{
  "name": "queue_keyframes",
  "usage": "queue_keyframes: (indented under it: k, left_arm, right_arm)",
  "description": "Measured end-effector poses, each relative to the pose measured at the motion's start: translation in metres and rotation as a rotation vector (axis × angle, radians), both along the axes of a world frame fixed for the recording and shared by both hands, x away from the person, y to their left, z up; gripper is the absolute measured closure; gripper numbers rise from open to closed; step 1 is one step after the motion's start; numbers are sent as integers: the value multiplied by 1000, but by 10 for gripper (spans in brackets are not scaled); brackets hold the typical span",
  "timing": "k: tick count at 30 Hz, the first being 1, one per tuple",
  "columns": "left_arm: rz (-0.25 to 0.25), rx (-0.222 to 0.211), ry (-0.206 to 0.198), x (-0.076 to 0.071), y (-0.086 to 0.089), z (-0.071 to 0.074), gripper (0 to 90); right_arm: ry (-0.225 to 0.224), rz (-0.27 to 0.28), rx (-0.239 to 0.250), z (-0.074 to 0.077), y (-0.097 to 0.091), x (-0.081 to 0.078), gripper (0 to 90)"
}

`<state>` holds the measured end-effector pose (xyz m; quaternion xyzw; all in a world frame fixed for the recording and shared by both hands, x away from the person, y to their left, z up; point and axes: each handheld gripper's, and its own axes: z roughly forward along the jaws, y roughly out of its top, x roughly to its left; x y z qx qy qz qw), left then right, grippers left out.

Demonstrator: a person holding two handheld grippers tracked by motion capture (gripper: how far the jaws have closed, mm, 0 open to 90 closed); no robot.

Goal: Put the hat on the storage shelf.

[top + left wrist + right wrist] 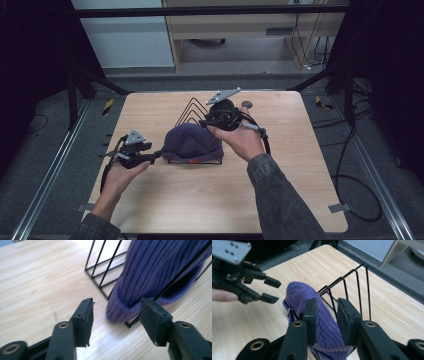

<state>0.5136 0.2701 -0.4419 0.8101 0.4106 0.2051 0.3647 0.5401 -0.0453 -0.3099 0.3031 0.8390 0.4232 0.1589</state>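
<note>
Item: purple knit beanie (192, 142), sitting draped over the near end of a black wire rack (192, 112) at the centre of the high view, on a light wooden table (280, 200). In the right gripper view the beanie is filling the lower centre of the frame, with the rack's triangular loops rising to the upper right of it.

Left gripper (150, 157): sitting at centre left of the high view, jaws standing open, holding nothing. In the left gripper view they are framing the beanie's folded brim at lower centre, one jaw close to a rack wire; whether it is touching the wire I cannot tell.

Right gripper (325, 320): jaws parted by a narrow gap, hovering above the beanie's crown side; contact with the knit cannot be told, and nothing is being held.

Risks, as a judgement: a closing jaw is likely catching a wire along with the brim, so a pull may be dragging or tipping the light rack. The knit may also be snagging on a wire loop and stretching.

Orientation: the beanie's long axis is running left to right across the high view, brim toward the left gripper, rounded crown toward the right of the frame.
</note>
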Motion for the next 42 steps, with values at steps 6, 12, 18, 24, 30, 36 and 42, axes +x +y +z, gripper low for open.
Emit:
queue_keyframes:
  k: [6,12,18,24,30,36,42]
  left_arm:
    - [74,29,49,0,11,-17,267]
    - [133,64,114,2,20,-34,122]
    - [150,92,155,2,24,-43,82]
    - [159,96,175,4,25,-47,67]
    - [155,105,197,5,26,-52,44]
    - [146,100,186,4,25,-55,1]
    - [145,89,172,3,26,-57,0]
  right_arm:
    - [-12,-20,9,7,-3,-3,598]
    - [-26,-60,24,10,-15,-13,436]
    - [-29,-108,32,7,-34,-22,341]
    - [-24,-143,34,4,-54,-29,261]
    - [-12,-179,35,-4,-71,-30,191]
    - [19,-236,24,-41,-96,-34,127]
    - [80,-284,1,-98,-129,-40,105]
